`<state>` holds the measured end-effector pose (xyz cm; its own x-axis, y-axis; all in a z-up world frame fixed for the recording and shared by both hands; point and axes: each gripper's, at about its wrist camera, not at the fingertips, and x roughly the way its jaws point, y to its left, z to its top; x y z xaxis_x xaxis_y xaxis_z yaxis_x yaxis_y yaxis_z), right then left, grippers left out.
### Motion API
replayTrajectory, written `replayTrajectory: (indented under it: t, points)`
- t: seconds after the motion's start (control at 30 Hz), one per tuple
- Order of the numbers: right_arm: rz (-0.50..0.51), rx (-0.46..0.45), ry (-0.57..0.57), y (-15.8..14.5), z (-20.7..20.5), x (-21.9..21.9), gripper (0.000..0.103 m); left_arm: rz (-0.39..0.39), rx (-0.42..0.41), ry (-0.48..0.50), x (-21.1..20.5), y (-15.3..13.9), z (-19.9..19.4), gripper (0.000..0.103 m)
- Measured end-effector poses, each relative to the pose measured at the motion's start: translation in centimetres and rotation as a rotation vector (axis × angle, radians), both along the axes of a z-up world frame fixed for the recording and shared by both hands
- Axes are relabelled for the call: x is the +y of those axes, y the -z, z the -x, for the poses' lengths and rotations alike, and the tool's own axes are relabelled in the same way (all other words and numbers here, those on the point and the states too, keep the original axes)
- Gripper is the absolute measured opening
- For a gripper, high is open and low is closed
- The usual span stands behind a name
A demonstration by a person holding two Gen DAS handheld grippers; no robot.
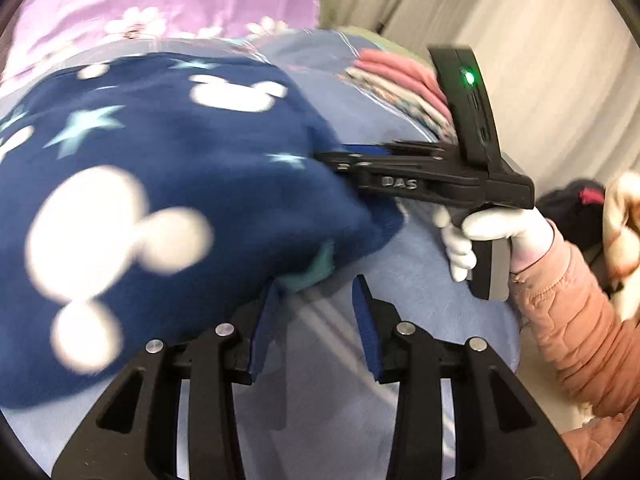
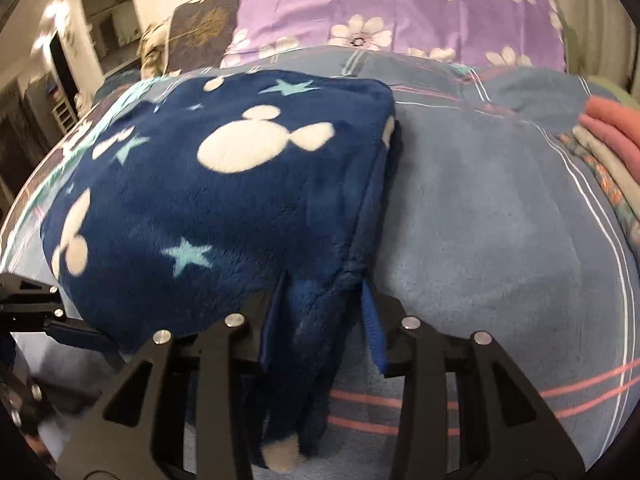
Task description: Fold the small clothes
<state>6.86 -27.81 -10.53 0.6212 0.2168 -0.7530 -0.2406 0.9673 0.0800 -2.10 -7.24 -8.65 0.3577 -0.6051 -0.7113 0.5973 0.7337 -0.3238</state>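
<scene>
Blue striped bed blanket (image 2: 500, 208) under folded navy fleece (image 2: 224, 184), clothes stack (image 2: 612, 148).

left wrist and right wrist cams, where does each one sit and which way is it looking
Left wrist: sits on the left tool, looking down along its open fingers at the navy fleece garment on the blue blanket; the right tool, a gloved hand and a pink sleeve show.
Right wrist: sits on the right tool, facing the purple pillow; fleece lies between its fingers.
Shared: garment, blanket, pillow, folded pink stack.
</scene>
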Motion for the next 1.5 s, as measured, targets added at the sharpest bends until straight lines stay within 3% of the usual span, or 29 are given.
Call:
replayTrajectory:
  t: [0.13,0.33,0.4,0.47,0.57,0.8,0.97,1.1,1.27,1.37,1.4,1.47,1.5]
  points:
    - [0.200,-0.048,0.020,-2.0,1.0,2.5,0.041,0.048,-0.088,-0.153,7.2,-2.2,1.4,0.039]
    - [0.152,-0.144,0.036,-7.2,1.9,5.0,0.041,0.099,-0.132,-0.513,20.9,-2.2,1.2,0.039]
    - [0.214,-0.194,0.022,-8.1,2.2,7.4,0.041,0.099,-0.106,-0.636,25.2,-1.2,0.4,0.039]
    - [0.247,-0.191,-0.007,-8.1,1.5,9.6,0.041,0.123,-0.069,-0.690,28.7,0.4,-0.1,0.038]
    - [0.249,-0.141,-0.061,-7.6,0.2,13.5,0.041,0.177,-0.023,-0.668,30.5,1.4,-0.2,0.034]
    - [0.286,-0.140,-0.259,-8.9,-1.6,25.5,0.041,0.196,-0.004,-0.470,29.1,2.4,-2.8,0.033]
    - [0.399,-0.174,-0.390,-9.5,-3.2,33.9,0.041,0.302,0.043,-0.388,29.8,3.6,-3.4,0.034]
    - [0.404,-0.101,-0.439,-8.6,-6.1,38.1,0.041,0.386,0.093,-0.323,30.0,4.3,-3.4,0.034]
    - [0.463,0.020,-0.427,-5.9,-10.4,42.2,0.042,0.396,0.134,-0.298,29.7,4.8,-3.4,0.036]
    - [0.449,0.115,-0.388,-4.4,-12.8,43.3,0.043,0.382,0.148,-0.291,29.4,5.0,-3.6,0.036]
    - [0.436,0.128,-0.391,-4.0,-13.2,43.5,0.035,0.372,0.147,-0.289,29.2,5.0,-3.6,0.036]
    - [0.388,0.166,-0.411,-3.5,-13.9,43.9,0.008,0.331,0.131,-0.279,28.6,4.8,-3.4,0.034]
    - [0.376,0.166,-0.410,-3.4,-14.1,44.0,0.007,0.300,0.121,-0.267,28.2,4.6,-3.2,0.033]
